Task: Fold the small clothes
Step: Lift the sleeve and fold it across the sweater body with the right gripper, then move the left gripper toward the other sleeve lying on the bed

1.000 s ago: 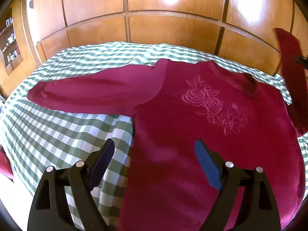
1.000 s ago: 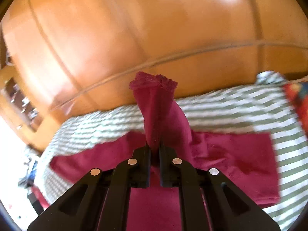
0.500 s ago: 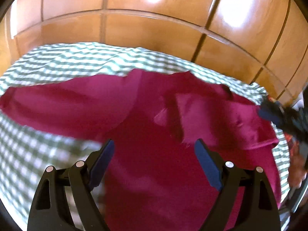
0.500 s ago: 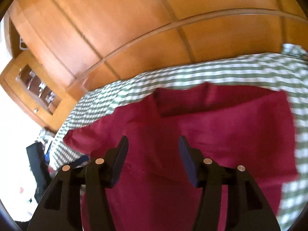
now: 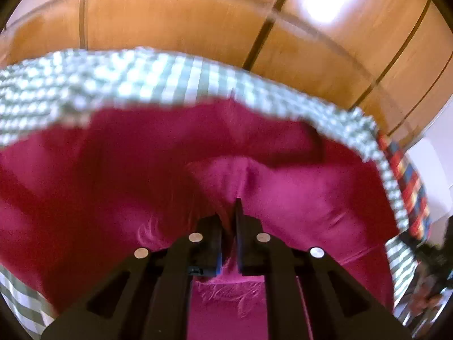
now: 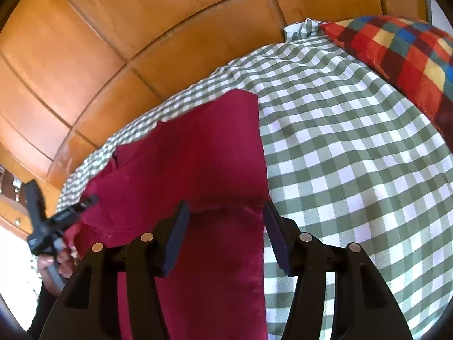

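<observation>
Two grippers, one garment: the red sweater lies spread on the checked bedcover, with a patchwork pillow at the far right. My left gripper is pinched tight on a ridge of the sweater's fabric, which bunches up between the fingers and pulls creases toward them. My right gripper hangs with its jaws wide apart over the folded right side, holding nothing.

I judge the sweater soft, light and limp. It will sag and drag rather than keep a shape, and the knit looks grippy enough not to slip from the pads. Best taken at an edge, cuff or hem, through all layers, so the fold travels as one sheet instead of peeling apart.

Compared with a second ago, the roles have swapped. Then the right gripper was clamped on the raised sleeve and the left was open above the flat front. Now the sleeve lies folded across the body, the right has let go, and the left has closed on cloth.
</observation>
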The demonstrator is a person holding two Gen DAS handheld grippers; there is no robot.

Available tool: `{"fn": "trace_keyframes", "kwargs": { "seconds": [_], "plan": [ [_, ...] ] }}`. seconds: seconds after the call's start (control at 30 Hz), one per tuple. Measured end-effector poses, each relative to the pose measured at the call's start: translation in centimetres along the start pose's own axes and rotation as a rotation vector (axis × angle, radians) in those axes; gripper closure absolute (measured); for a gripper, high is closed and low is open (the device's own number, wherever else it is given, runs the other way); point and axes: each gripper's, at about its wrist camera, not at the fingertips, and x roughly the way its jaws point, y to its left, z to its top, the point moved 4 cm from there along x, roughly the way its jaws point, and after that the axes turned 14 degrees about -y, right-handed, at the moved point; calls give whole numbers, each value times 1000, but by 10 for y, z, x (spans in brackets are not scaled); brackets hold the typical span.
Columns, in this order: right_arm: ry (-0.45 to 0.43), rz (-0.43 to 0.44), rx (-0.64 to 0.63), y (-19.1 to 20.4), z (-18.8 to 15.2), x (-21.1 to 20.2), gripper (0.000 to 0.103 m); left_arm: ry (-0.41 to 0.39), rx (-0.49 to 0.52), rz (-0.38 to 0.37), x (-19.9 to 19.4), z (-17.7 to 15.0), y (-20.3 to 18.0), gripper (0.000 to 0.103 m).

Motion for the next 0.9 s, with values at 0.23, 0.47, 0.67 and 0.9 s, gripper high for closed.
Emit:
{"fn": "trace_keyframes", "kwargs": {
  "seconds": [0.23, 0.47, 0.67, 0.9],
  "plan": [
    [-52, 65, -54, 39, 15, 19, 49, -60, 67, 71, -19, 23, 8, 97],
    [62, -51, -169, 55, -10, 91, 49, -4, 213, 327, 11, -15, 23, 84],
    [-30, -99, -299, 62, -27, 90, 49, -130, 267, 399, -31, -7, 9, 55],
    [-57, -152, -358, 68, -32, 93, 48, -287, 217, 482, -103, 1, 23, 30]
  ]
}}
